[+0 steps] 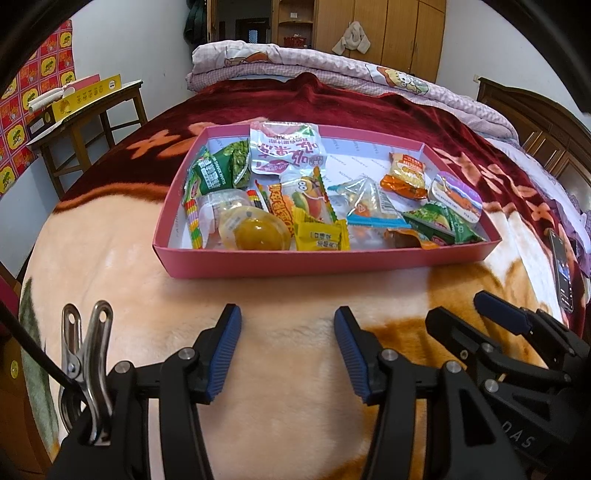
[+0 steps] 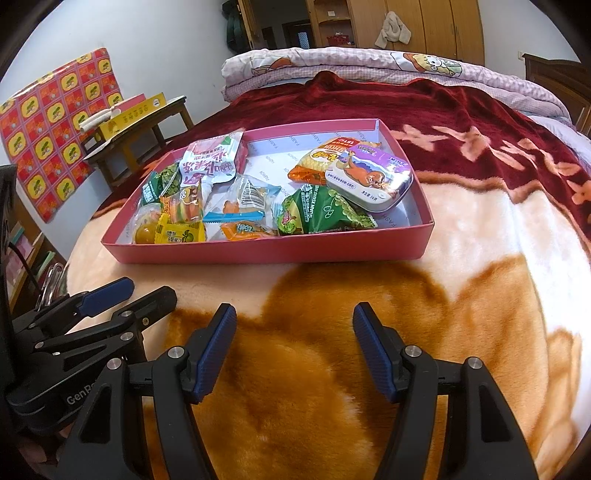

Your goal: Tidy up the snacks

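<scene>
Black phone [image 1: 563, 273] appears only in left view.

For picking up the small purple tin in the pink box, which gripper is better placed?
Probably right. The purple tin sits at the pink box end nearer the right gripper; the left gripper faces the other end. Both open, empty.

- Plush blanket [image 1: 122, 258], peach and orange-brown near, dark red farther back, covers the bed.
- Folded quilt [image 2: 332, 66], pale checked with cartoon prints, lies at the bed's far end.
- Wooden side table [image 1: 88, 110] left of bed; yellow box [image 1: 88, 96] on top.
- Phone [image 1: 563, 273] on blanket, right edge, screen lit.
- Wooden wardrobe [image 2: 424, 26] along back wall.
- Red-and-yellow patterned sheet [image 2: 48, 125] on left wall.
</scene>
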Tool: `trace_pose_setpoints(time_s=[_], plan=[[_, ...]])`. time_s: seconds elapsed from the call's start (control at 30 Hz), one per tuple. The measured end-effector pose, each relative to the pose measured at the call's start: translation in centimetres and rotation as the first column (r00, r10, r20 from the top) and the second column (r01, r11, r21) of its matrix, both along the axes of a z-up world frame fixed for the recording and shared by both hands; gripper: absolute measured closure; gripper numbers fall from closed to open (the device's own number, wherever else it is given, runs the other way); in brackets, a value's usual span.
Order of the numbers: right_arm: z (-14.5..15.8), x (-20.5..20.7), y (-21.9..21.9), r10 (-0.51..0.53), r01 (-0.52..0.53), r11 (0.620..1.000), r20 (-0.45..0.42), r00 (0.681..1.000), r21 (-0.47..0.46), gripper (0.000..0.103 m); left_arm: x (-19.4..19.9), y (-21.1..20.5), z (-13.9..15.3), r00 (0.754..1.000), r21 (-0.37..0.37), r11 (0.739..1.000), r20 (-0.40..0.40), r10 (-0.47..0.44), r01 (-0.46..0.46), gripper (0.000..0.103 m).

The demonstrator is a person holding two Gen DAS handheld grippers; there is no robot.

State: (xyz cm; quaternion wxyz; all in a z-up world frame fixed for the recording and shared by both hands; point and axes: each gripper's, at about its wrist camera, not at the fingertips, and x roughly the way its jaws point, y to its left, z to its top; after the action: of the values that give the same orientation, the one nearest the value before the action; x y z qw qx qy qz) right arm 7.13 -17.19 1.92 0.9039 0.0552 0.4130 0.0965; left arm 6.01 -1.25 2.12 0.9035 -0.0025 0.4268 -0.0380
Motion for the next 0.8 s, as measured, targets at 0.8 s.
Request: trace_pose_setpoints(time_s=[0.8], plan=[[-0.06, -0.05, 0.11, 0.001, -0.001, 1.000, 0.000, 1.000, -0.005, 0.034, 0.09, -0.09, 0.22, 1.000, 0.004, 1.000, 0.011, 0.004, -0.004, 0.047]])
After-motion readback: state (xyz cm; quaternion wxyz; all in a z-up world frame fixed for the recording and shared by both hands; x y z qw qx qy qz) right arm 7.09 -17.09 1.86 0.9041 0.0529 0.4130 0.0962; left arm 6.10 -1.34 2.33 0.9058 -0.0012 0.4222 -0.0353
